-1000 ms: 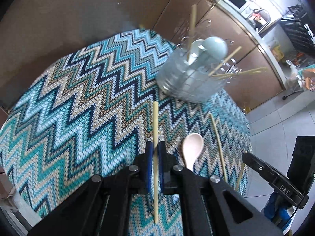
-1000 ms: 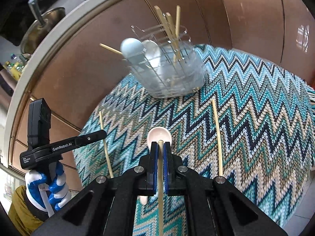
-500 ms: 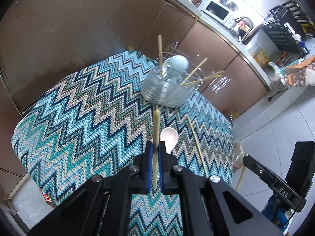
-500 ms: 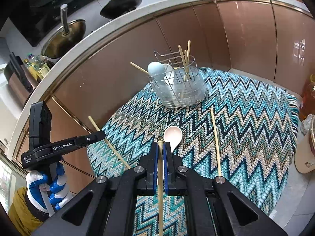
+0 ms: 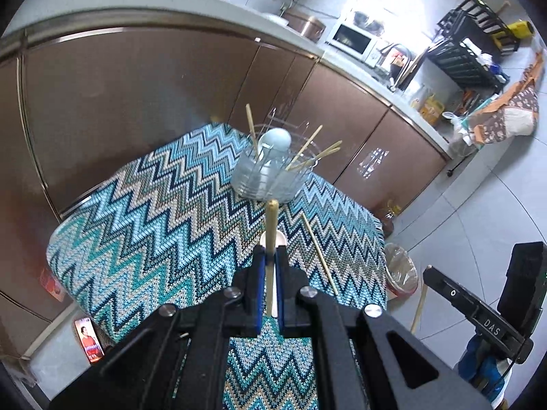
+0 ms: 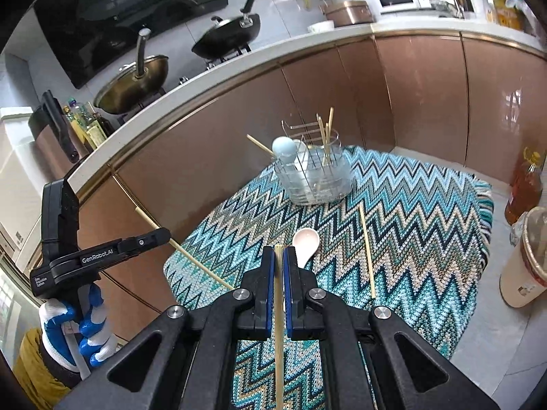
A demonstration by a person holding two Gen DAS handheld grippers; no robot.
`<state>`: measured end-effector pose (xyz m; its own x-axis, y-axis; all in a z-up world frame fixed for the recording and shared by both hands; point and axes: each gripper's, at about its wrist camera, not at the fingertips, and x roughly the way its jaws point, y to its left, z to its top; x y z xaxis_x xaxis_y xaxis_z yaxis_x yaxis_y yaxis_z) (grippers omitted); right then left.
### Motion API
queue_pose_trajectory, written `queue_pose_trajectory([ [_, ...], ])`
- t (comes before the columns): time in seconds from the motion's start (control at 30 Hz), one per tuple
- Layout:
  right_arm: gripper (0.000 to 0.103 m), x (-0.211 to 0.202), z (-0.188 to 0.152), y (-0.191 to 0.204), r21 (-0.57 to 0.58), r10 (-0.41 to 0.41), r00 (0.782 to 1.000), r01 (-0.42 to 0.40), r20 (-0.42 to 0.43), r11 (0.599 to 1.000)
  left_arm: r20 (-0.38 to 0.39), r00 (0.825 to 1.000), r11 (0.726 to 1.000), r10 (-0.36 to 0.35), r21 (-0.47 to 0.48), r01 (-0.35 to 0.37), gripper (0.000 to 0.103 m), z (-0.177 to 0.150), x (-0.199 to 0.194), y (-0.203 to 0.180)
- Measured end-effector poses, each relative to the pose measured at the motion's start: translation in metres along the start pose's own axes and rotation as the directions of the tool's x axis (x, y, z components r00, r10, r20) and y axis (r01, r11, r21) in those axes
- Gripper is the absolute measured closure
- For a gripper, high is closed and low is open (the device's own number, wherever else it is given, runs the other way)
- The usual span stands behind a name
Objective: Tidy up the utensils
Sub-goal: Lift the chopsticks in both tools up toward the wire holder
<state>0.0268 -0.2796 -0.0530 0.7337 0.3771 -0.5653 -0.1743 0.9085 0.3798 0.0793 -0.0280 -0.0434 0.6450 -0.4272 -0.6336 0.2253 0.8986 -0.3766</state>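
Two hand-held grippers hang above a small bench draped in a teal, white and brown zigzag cloth [image 5: 143, 225], each clenched on one pale wooden chopstick. The left hand-held gripper [image 5: 269, 256] pinches its chopstick [image 5: 271, 225] between blue pads, the stick's tip reaching toward the holder. The right hand-held gripper [image 6: 279, 256] grips its own chopstick [image 6: 279, 324], which runs back between the black arms.

A clear plastic utensil holder with a wire frame [image 6: 316, 179] stands near the far edge of the cloth, close to the glossy brown cabinet fronts [image 5: 136, 95]. It carries several upright and leaning chopsticks and a pale blue spoon [image 6: 283, 147].

On the cloth, a pale pink spoon [image 6: 306, 241] lies just ahead of the right gripper, bowl toward the holder. A loose wooden chopstick [image 6: 367, 249] lies beside it on the right in that view, pointing from near the holder to the near part of the cloth.

The cloth's left half is bare. Its right edge, fringed, drops off toward grey floor tiles, where a lined waste bin [image 5: 401, 273] stands close by. In the right wrist view an amber oil bottle [image 6: 523, 188] stands on the floor beyond the fringe.

A blue-and-white gloved hand [image 6: 73, 328] holds the left gripper's handle off the cloth's left edge.
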Motion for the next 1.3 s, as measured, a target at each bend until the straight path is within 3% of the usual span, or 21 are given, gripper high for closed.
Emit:
queue_pose_trajectory([
  [0.6, 0.098, -0.084, -0.008, 0.038, -0.098, 0.020, 0.973, 0.002, 0.231, 0.995, 0.164, 0.986, 0.997, -0.025, 0.082, 0.012, 0.098, -0.009, -0.079, -0.032],
  [1.0, 0.098, -0.128, -0.002, 0.064, -0.166, 0.044, 0.941, 0.013, 0.336, 0.986, 0.296, 0.952, 0.988, -0.073, 0.153, 0.029, 0.098, -0.008, -0.139, -0.059],
  [1.3, 0.098, -0.144, 0.018, 0.081, -0.228, 0.086, 0.907, 0.012, 0.413, 0.974, 0.348, 0.929, 0.976, -0.122, 0.215, 0.048, 0.098, 0.006, -0.157, -0.083],
])
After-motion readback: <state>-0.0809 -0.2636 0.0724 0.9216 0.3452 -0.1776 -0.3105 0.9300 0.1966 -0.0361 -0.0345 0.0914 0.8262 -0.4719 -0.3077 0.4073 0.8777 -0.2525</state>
